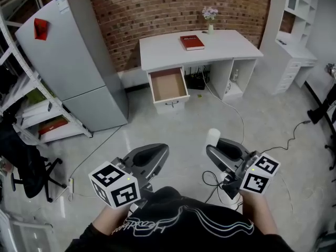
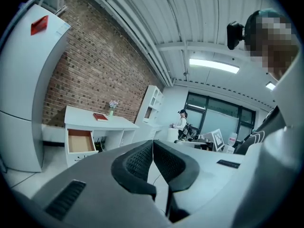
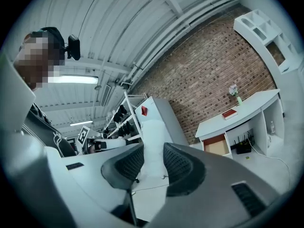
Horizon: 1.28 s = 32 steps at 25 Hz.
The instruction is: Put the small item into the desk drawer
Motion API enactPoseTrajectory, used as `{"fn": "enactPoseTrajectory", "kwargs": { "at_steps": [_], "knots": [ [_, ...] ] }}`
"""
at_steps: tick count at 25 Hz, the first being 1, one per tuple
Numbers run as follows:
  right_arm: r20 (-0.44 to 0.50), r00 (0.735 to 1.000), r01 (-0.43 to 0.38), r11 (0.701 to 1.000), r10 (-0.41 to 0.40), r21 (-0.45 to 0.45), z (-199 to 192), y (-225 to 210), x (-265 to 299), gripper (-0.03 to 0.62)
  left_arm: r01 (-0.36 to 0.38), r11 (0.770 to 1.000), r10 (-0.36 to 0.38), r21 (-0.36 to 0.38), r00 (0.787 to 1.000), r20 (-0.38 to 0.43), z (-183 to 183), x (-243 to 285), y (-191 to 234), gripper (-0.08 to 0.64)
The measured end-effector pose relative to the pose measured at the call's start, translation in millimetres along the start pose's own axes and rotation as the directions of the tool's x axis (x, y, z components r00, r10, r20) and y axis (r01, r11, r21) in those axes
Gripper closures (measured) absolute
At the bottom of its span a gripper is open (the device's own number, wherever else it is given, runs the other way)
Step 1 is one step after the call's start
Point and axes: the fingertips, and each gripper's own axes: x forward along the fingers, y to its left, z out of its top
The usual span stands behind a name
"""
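I see a tall grey refrigerator (image 1: 73, 62) by the red brick wall (image 1: 157, 4), a red hardcover book (image 1: 192, 42) near a small vase of flowers (image 1: 210, 16), and a black office chair (image 1: 26, 172) by metal shelving (image 1: 31, 104).

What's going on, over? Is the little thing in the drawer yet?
Left gripper shut, empty. Right gripper shut on small white item. Not in yet: drawer open, far across the floor. Cable lies near the path.

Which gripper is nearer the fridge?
Left. In the head view the fridge stands at the far left. The left gripper is on that side, in front of it, and the right gripper is farther right, past the left one.
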Motion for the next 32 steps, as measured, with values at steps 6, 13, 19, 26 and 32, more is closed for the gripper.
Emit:
{"fn": "enactPoseTrajectory", "kwargs": {
  "at_steps": [6, 13, 19, 26, 32],
  "knots": [
    [-0.015, 1.0, 0.023, 1.0, -0.022, 0.018, -6.6, -28.3, 24.6, 0.457, -0.021, 0.999, 0.021, -0.036, 1.0, 0.015, -2.7, 8.1, 43.3, 0.537],
    [-0.041, 0.998, 0.05, 0.999, -0.049, 0.023, -11.5, -76.0, 66.3, 0.457, -0.005, 0.999, 0.006, -0.053, 1.0, 0.021, -1.0, 40.1, 100.9, 0.537],
    [-0.083, 0.994, 0.075, 0.995, -0.07, 0.068, 0.9, -136.2, 128.1, 0.457, 0.01, 0.995, -0.013, -0.104, 1.0, -0.026, 16.2, 89.7, 176.5, 0.537],
    [-0.161, 0.981, 0.131, 0.984, -0.111, 0.118, 36.0, -242.2, 230.1, 0.457, 0.024, 0.987, -0.041, -0.159, 0.993, -0.106, 49.2, 177.7, 303.2, 0.537],
    [-0.208, 0.969, 0.165, 0.977, -0.135, 0.135, 57.5, -334.4, 323.0, 0.457, 0.004, 0.98, -0.031, -0.197, 0.99, -0.135, 68.3, 239.5, 414.1, 0.537]
  ]
}}
